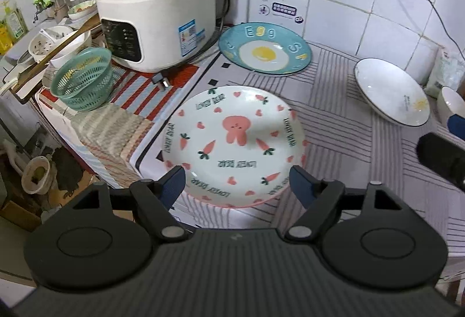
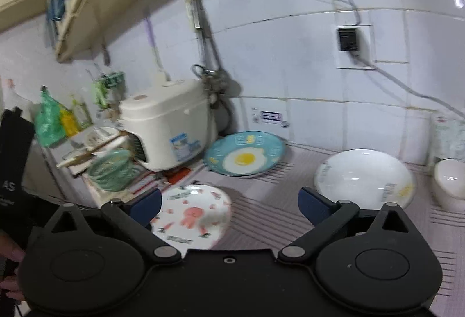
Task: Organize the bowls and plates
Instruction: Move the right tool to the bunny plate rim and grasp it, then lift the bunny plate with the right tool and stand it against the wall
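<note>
Plates [image 1: 237,142] & bowl [image 2: 450,182] lie spread apart on worktop [image 1: 363,148], nothing stacked yet. Both grippers' jaws released, empty.

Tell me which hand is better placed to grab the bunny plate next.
Left. The left gripper sits right over the near rim of the bunny plate, jaws open on either side of it. The right gripper is open too, but the plate lies off toward its left finger.
</note>
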Demonstrator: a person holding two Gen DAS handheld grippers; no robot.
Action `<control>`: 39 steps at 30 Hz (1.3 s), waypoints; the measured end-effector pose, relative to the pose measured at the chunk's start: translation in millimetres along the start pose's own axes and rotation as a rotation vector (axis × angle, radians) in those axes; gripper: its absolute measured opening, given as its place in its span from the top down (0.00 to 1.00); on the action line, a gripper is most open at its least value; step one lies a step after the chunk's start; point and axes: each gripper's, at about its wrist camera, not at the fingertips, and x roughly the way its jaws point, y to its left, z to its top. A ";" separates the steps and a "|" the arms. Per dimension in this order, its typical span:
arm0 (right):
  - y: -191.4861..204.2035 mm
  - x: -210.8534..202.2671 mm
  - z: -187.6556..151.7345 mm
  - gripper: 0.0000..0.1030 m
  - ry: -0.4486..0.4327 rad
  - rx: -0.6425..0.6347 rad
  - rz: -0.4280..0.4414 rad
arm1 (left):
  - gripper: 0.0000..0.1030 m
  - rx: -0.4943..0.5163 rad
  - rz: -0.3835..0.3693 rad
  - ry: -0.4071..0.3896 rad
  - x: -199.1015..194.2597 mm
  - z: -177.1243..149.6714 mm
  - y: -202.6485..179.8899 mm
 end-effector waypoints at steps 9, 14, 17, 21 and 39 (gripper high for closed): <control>11.8 42.8 -24.7 0.01 0.074 0.054 0.003 | 0.18 -0.002 0.008 -0.007 29.5 -21.2 18.4; 7.9 76.3 -45.0 0.02 0.156 0.116 0.037 | 0.18 -0.007 0.000 0.002 54.4 -21.5 29.1; 4.6 97.5 -56.8 0.07 0.202 0.149 0.047 | 0.18 -0.016 0.006 0.012 69.9 -20.1 36.1; -1.3 120.0 -67.8 0.16 0.234 0.207 0.050 | 0.18 -0.022 0.002 0.046 86.5 -19.2 42.9; -2.4 160.0 -77.9 0.80 0.331 0.292 0.056 | 0.42 -0.051 -0.051 0.158 124.9 -11.0 70.0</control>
